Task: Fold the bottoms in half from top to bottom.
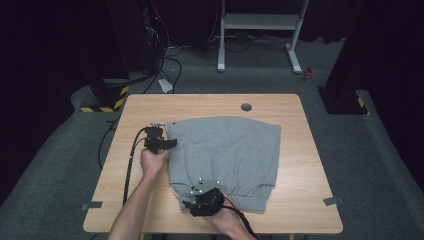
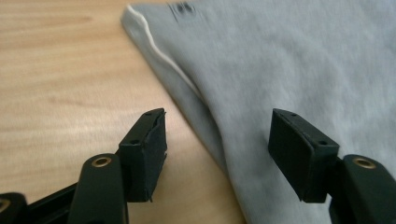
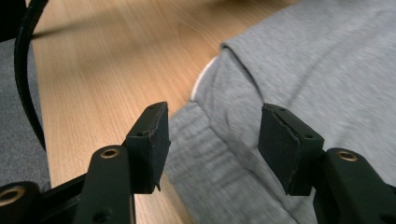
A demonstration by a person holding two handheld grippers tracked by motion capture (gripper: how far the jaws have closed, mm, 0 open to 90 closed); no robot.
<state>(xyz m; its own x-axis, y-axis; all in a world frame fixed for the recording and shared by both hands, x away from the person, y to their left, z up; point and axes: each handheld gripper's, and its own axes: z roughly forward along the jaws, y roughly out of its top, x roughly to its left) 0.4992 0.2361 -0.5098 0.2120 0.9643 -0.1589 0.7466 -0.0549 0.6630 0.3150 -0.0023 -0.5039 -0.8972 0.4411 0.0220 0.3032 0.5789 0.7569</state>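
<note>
- While the grey garment [image 1: 225, 157] lies spread flat across the middle of the wooden table [image 1: 300, 200], both grippers sit at its left side, which suggests the person is lining up to take hold of that edge, probably for a fold.
- At the far part of that side, the left gripper [image 1: 167, 144] hovers with its jaws spread wide and nothing between them.
- From the left gripper view, the cloth's side edge with its white seam [image 2: 159, 56] runs up between the two jaws: one pad [image 2: 149, 149] is over bare wood, the other [image 2: 299, 154] over fabric. Straddling the edge like this looks like a setup for pinching it.
- Near the person, the right gripper [image 1: 192, 204] waits at the ribbed elastic band [image 3: 210, 154], jaws also wide apart and gripping nothing.
- Seen along its jaws, the corner where band meets side edge lies just ahead and between the pads, so a close should catch the thicker hem instead of one loose layer.
- Judging by this placement, the grab has not yet been made; both grippers must lower and close together.
</note>
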